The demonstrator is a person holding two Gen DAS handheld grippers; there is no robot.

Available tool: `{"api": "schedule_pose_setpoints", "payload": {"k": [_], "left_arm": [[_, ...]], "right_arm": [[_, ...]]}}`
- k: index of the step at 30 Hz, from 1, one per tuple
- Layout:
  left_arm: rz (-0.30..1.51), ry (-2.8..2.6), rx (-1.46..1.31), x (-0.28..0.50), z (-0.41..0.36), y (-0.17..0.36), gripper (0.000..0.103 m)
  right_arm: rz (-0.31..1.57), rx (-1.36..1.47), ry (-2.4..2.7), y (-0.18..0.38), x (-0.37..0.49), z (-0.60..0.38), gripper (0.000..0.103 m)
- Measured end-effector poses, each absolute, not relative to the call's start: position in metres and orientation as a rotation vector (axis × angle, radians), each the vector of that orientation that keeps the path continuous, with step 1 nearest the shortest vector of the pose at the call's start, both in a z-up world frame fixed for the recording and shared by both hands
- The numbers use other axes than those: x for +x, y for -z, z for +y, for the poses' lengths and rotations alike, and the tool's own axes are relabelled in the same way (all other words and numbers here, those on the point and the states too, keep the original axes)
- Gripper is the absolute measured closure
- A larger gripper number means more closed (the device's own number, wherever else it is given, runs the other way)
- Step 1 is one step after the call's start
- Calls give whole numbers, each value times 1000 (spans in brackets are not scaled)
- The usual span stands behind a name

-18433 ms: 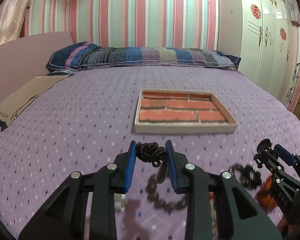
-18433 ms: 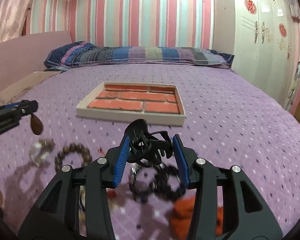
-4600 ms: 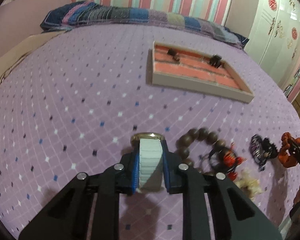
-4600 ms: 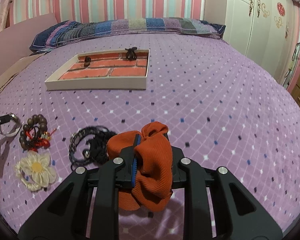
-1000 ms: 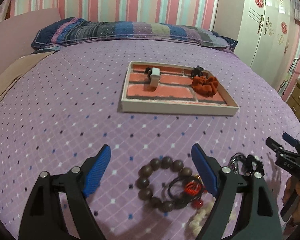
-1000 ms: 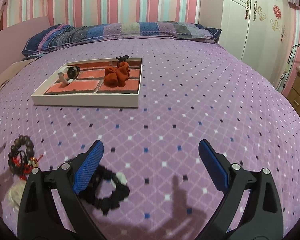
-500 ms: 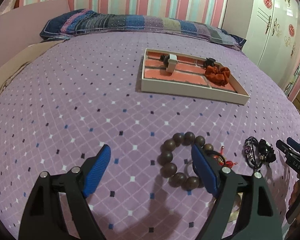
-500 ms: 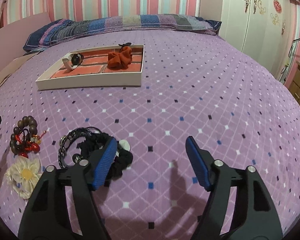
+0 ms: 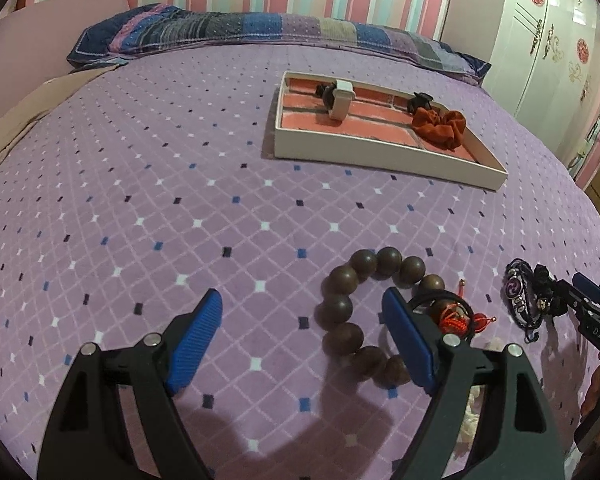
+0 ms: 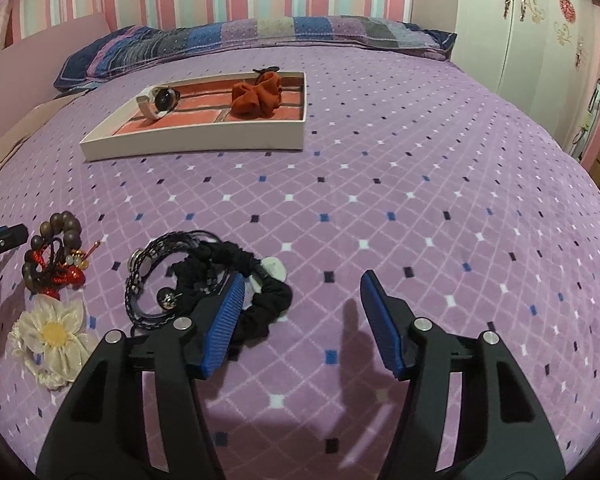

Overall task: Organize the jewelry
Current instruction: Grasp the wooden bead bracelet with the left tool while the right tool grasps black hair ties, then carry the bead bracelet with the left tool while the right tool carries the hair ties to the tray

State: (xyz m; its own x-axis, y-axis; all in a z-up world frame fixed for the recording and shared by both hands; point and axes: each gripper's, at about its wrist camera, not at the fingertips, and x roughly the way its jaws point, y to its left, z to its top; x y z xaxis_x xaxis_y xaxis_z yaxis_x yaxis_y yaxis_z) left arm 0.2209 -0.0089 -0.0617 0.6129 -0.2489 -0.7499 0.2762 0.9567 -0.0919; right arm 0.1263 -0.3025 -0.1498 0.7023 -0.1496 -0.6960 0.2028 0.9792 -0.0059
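Home bedroom: purple quilted bed [image 10: 380, 168], long patchwork pillow [image 10: 260, 32], probably a white wardrobe [image 10: 540, 20].

The bed [image 9: 180, 184] wears soft matt cloth. The beads [image 9: 342, 308] look like smooth wood, the scrunchie [image 10: 256, 96] ribbed cloth, the flower [image 10: 52, 336] glossy satin.

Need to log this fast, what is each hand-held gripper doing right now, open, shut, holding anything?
Left hand-held gripper: open, holding nothing, over the bead bracelet.
Right hand-held gripper: jaws closing, nothing between them, beside the black scrunchie.
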Motion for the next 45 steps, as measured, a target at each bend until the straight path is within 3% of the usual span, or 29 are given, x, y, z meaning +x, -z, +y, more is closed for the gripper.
{"api": "schedule_pose_setpoints", "payload": {"k": [7,10,17,19,26,35,45], "left_arm": [[888,310,54,229,-15,75,23],[907,312,59,233,-17,83,31],[890,285,104,233,-24,88,33],[883,276,97,234,-23,87,43],[879,265,92,237,-15,85,80],[861,278,40,233,-4,77,84],[700,261,74,222,-4,33,84]], "right_arm": [[787,76,194,161,129,-301,47],[787,70,193,162,133,-301,54],[776,38,189,167,139,-293,75],[769,38,181,167,140,-291,83],[752,52,185,164,141,-297,85],[699,57,211,154,142,-311,86],[615,9,204,131,150,-309,86]]}}
